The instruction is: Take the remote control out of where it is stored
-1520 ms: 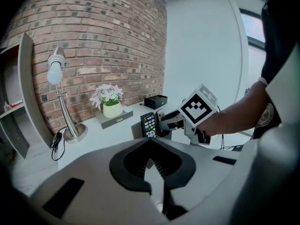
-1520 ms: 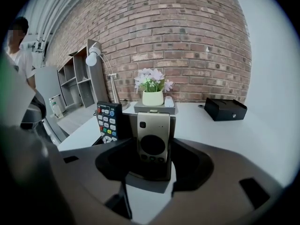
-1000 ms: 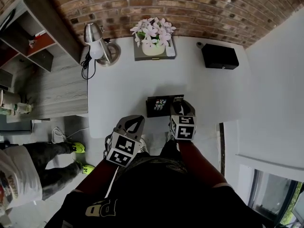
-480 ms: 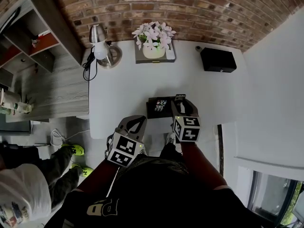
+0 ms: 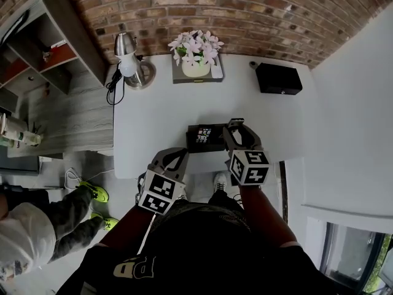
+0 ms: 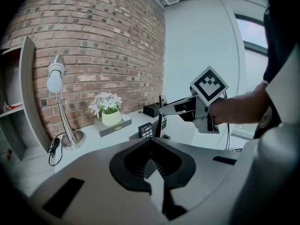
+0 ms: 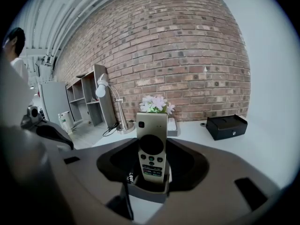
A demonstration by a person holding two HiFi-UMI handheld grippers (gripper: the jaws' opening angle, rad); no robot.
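Note:
A slim silver remote control (image 7: 151, 146) stands upright with its foot in a small dark holder (image 5: 198, 141) near the front edge of the white table (image 5: 153, 112). My right gripper (image 7: 151, 168) reaches level at it, the jaws wide apart with their pads against the remote's lower side edges. In the left gripper view the remote shows edge-on (image 6: 161, 118) at the right gripper's tips (image 6: 162, 110). A second black remote with coloured buttons (image 6: 146, 130) leans in the same holder. My left gripper (image 5: 174, 159) hangs off the front table edge, shut and empty.
At the back of the table are a desk lamp (image 5: 126, 59), a flower pot on a grey block (image 5: 196, 59) and a black box (image 5: 278, 78). A wooden shelf unit (image 5: 43, 48) stands at the left. A person (image 5: 31, 229) stands on the floor at the lower left.
My right gripper's marker cube has drifted a little to the right and back, while its tips stay at the holder's right end. The person on the floor has shifted. My left gripper has hardly moved.

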